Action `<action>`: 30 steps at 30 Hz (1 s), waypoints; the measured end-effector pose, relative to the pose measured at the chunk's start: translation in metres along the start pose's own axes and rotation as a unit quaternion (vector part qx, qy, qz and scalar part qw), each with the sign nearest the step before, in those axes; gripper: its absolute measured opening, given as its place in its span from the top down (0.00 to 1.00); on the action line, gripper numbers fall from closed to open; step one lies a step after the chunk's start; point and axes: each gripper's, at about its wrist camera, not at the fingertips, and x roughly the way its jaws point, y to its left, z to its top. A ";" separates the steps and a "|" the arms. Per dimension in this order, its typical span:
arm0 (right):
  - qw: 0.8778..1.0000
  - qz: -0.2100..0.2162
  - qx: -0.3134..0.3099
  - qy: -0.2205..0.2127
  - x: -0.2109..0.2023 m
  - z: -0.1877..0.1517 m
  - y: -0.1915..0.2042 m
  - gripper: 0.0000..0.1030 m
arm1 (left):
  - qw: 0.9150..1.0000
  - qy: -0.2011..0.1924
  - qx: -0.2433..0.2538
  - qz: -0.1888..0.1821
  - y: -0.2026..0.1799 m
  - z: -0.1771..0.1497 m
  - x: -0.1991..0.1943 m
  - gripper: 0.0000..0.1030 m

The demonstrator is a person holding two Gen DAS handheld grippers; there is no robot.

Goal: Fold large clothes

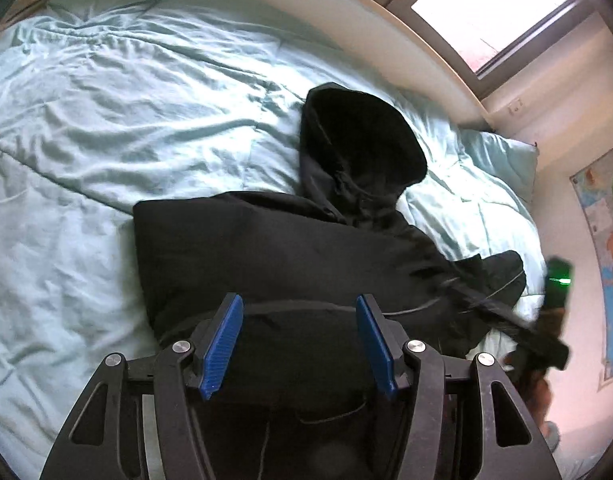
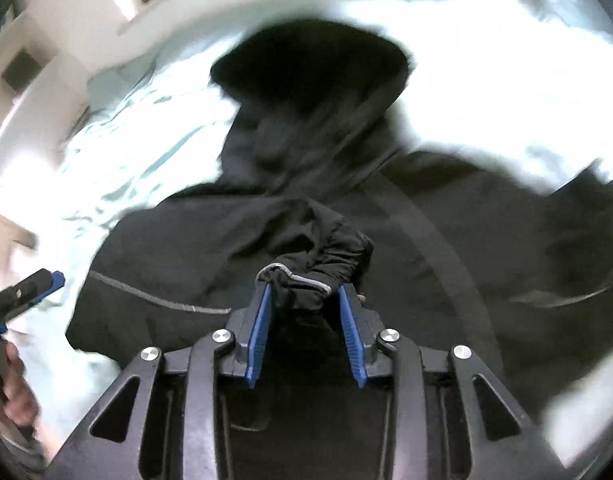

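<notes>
Bunched black cuff fabric sits pinched between the right gripper (image 2: 304, 294), while the left gripper (image 1: 298, 312) hangs released above the black hooded jacket (image 1: 290, 248) spread on the pale green bed quilt (image 1: 106, 112); that shallow pinch could slip under tension, undoing the fold.

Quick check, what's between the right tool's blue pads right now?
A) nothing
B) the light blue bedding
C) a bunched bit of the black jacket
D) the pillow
C: in the right wrist view the right tool has a gathered fold of the black jacket, with its grey trim, bunched between its blue pads.
</notes>
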 end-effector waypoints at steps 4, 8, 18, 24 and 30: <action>0.993 -0.115 -0.020 -0.015 -0.012 0.000 -0.051 0.70 | 0.999 0.039 0.025 -0.008 -0.011 -0.006 0.045 0.41; 0.994 -0.089 0.027 0.064 0.046 -0.027 -0.103 0.70 | 0.994 0.105 0.026 0.028 -0.006 -0.018 0.114 0.41; 0.990 -0.083 0.064 0.098 0.069 -0.039 -0.123 0.60 | 0.992 0.115 0.012 0.043 -0.003 -0.015 0.128 0.42; 0.997 -0.039 0.039 0.046 0.030 -0.022 -0.086 0.38 | 0.991 0.115 0.067 0.011 -0.035 -0.016 0.110 0.41; 0.988 -0.064 0.018 0.138 0.118 -0.051 -0.067 0.38 | 0.981 0.166 0.072 0.075 -0.028 -0.045 0.149 0.42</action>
